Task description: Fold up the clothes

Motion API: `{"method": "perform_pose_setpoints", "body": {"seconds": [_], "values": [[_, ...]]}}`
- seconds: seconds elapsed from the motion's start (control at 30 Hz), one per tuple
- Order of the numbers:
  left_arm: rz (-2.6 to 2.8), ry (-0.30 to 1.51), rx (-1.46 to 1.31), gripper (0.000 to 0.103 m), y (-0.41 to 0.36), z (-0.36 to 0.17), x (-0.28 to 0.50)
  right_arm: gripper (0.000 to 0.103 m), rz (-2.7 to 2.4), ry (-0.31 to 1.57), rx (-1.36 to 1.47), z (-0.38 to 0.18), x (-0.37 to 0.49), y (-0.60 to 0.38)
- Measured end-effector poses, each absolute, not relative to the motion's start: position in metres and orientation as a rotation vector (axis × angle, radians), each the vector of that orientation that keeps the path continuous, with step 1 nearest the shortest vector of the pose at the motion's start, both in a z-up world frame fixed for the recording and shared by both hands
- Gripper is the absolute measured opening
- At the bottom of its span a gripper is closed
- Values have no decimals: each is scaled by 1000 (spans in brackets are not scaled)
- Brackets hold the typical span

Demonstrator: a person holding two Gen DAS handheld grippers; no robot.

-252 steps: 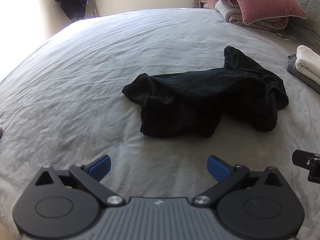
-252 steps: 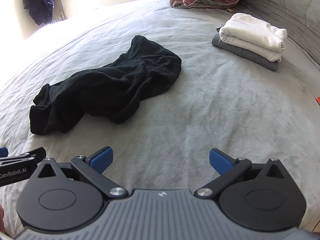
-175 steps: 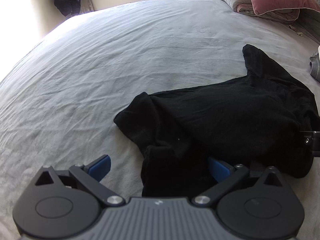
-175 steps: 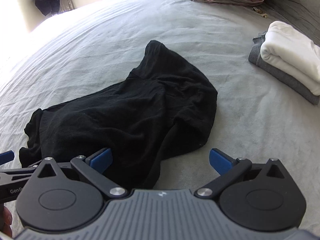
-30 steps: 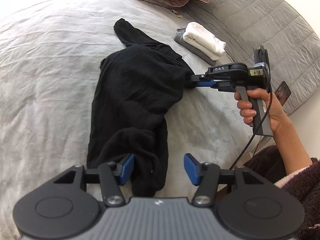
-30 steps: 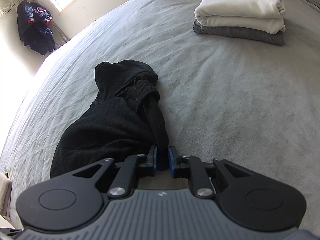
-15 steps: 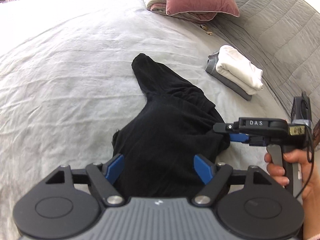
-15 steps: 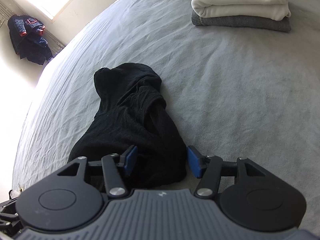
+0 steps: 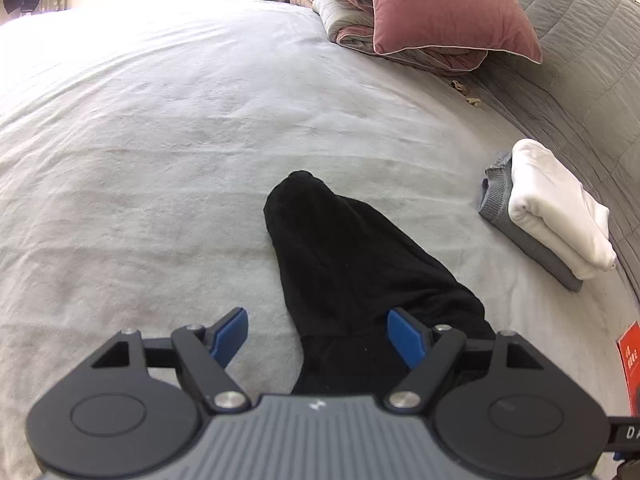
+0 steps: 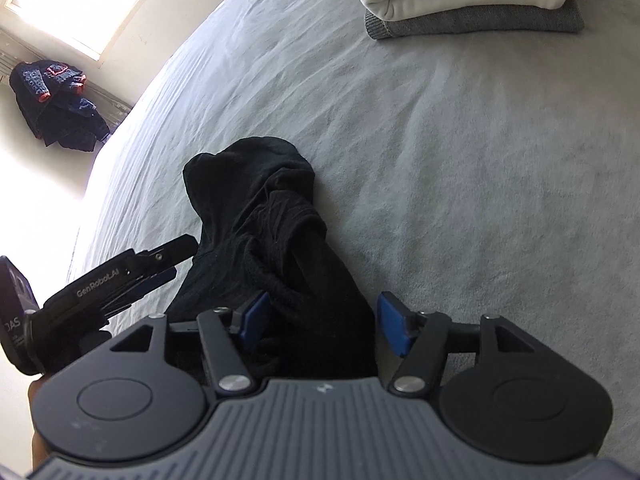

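Observation:
A black garment (image 9: 352,256) lies bunched in a long heap on the grey bed sheet (image 9: 160,160), its near end running under both grippers. My left gripper (image 9: 318,340) is open, blue pads wide apart, with the cloth's near end between and below them. My right gripper (image 10: 324,324) is also open, and the black garment (image 10: 272,240) passes between its pads without being pinched. The left gripper's body (image 10: 120,276) shows at the left of the right wrist view, beside the cloth.
A folded white top on a folded grey one (image 9: 548,216) sits to the right near the quilted grey cover (image 9: 580,60). A pink pillow on rolled bedding (image 9: 432,12) lies at the far end. Dark clothes (image 10: 52,104) hang by the window. A red item (image 9: 630,364) is at the right edge.
Both grippers have let go of the garment and opened over the last second. The left gripper has swung round to face along the cloth toward the pillow.

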State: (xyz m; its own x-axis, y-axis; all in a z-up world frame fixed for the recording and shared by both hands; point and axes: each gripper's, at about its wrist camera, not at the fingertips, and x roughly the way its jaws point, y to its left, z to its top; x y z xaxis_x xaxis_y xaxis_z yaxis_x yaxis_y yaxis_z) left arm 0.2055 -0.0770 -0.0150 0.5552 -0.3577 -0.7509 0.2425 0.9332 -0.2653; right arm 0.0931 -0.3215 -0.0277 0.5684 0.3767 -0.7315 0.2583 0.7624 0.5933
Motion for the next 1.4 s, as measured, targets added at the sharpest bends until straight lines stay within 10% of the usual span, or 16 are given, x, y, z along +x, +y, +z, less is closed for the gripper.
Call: {"method": "perform_pose_setpoints", "body": {"seconds": [0.23,0.3,0.37,1.4], "values": [[-349,901,-158,66,-87,-26,212,68,83,982,706,-26,91,-318],[-353,892,-164,22,-89,-28,212,69,83,980,692,-26,90,-316],[-356,882,-171,5,-90,-29,212,69,82,979,675,-26,90,-314],[77,696,-245,4,116,5,124,75,40,952,553,-23,98,-279]]}}
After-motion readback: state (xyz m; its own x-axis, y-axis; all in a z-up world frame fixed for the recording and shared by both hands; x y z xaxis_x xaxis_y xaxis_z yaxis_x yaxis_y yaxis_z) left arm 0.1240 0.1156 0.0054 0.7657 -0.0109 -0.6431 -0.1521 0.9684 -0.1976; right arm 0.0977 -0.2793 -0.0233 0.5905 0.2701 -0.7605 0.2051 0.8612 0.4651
